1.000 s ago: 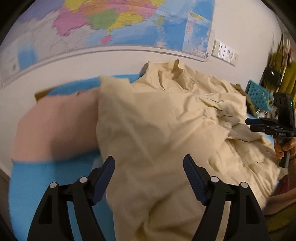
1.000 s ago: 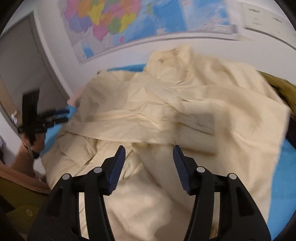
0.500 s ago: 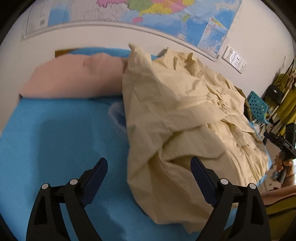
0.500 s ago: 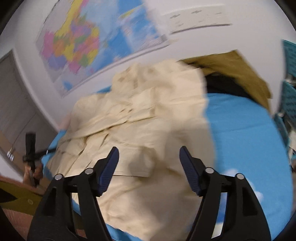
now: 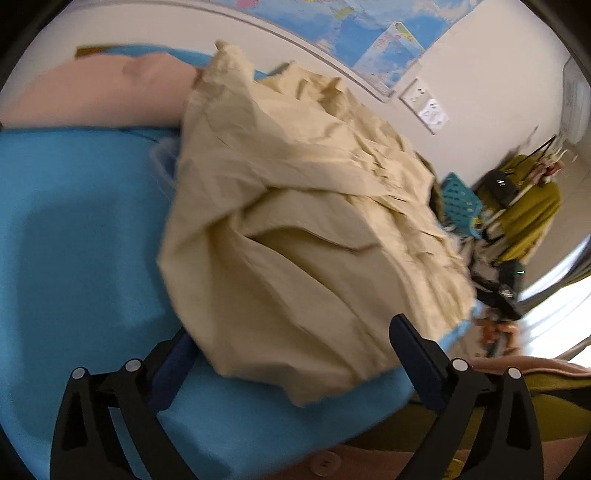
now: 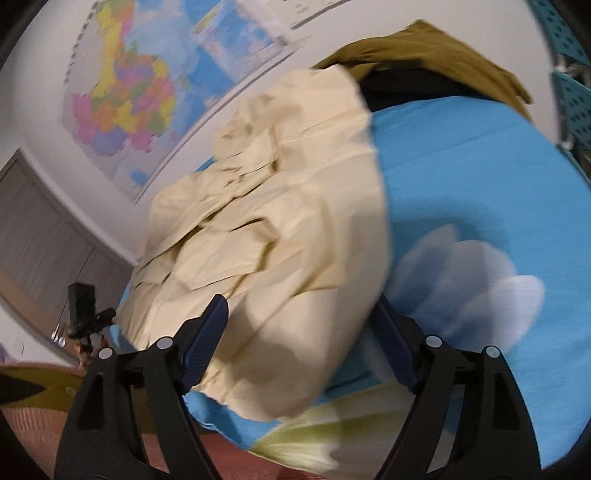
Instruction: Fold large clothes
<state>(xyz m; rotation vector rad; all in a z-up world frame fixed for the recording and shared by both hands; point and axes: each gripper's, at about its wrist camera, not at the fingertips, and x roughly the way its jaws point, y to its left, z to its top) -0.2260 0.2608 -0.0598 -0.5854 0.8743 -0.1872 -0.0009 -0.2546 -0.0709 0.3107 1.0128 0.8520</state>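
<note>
While both tongs, left [image 5: 291, 354] and right [image 6: 299, 339], spread wider, pinching nothing, the cream garment [image 5: 295, 206] lies between them.

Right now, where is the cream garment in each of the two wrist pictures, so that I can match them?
Left wrist view: the cream garment fills the centre and right, crumpled on the blue sheet.
Right wrist view: the cream garment lies centre-left, with blue sheet to its right.
Shared landmark: the wall map behind the bed.
</note>
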